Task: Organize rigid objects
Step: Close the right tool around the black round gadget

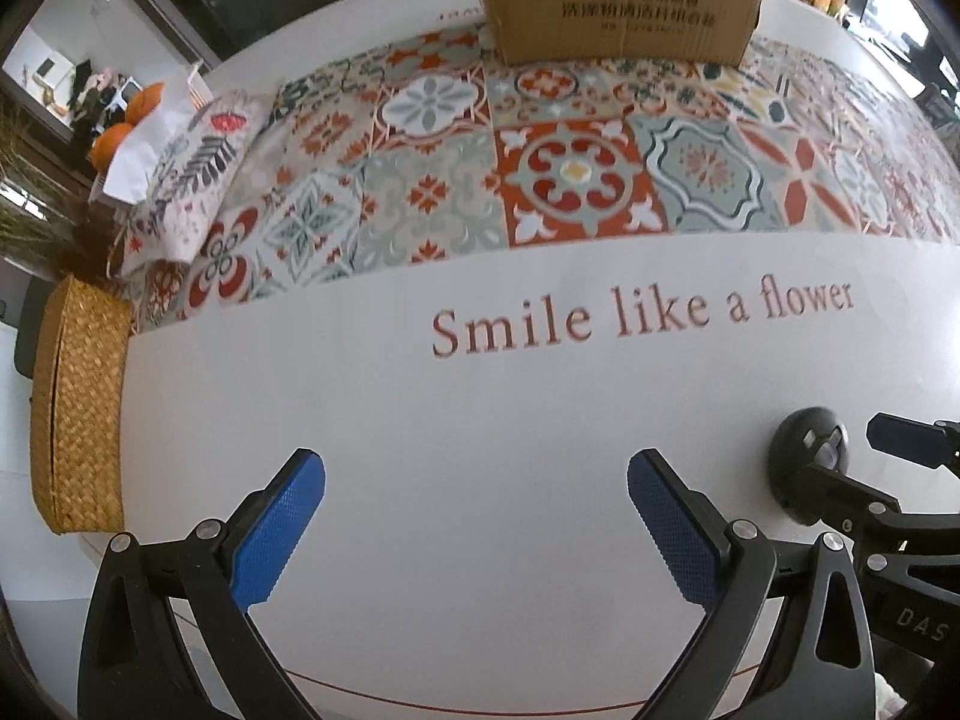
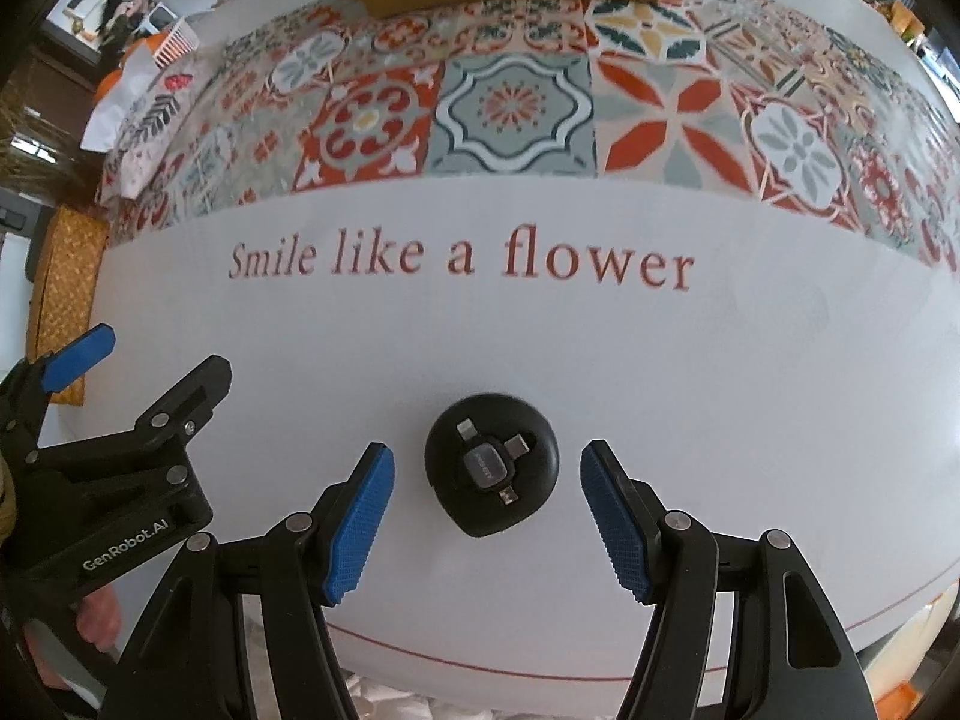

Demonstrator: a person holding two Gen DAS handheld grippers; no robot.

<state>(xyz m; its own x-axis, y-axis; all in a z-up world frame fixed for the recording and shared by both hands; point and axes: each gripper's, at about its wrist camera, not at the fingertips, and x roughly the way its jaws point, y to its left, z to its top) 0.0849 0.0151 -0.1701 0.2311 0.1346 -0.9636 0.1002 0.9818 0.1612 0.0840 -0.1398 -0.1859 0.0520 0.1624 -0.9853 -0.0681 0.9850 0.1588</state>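
Jaws on your right gripper (image 2: 486,525) stand apart with the black round gadget (image 2: 491,464) lying on the table between them, and neither blue pad (image 2: 359,527) touches it; bare white table shows on both sides of it. That gadget carries small connector tips around a grey centre piece whose lettering is too small to read. Jaws on your left gripper (image 1: 477,531) are spread wide over bare white table (image 1: 480,408) with nothing between them. In the left wrist view the gadget sits off to the right, half hidden behind the black frame of the right gripper, so only its rounded left side shows. In the right wrist view your left gripper comes in at the lower left edge, cut off by the frame, with part of a hand (image 2: 96,618) visible beneath it. Ahead of both grippers the white surface runs open up to the printed words "Smile like a flower" (image 2: 462,261) and then to a band of patterned tile print (image 2: 510,114). Beyond that stands a cardboard box (image 1: 618,0), its top cut off by the frame and its print blurred. A woven basket (image 1: 78,408) sits at the left edge of the table, and a floral pouch (image 1: 192,174) lies further back on the left. A thin red line (image 2: 540,669) marks the near edge of the table, close beneath the grippers.
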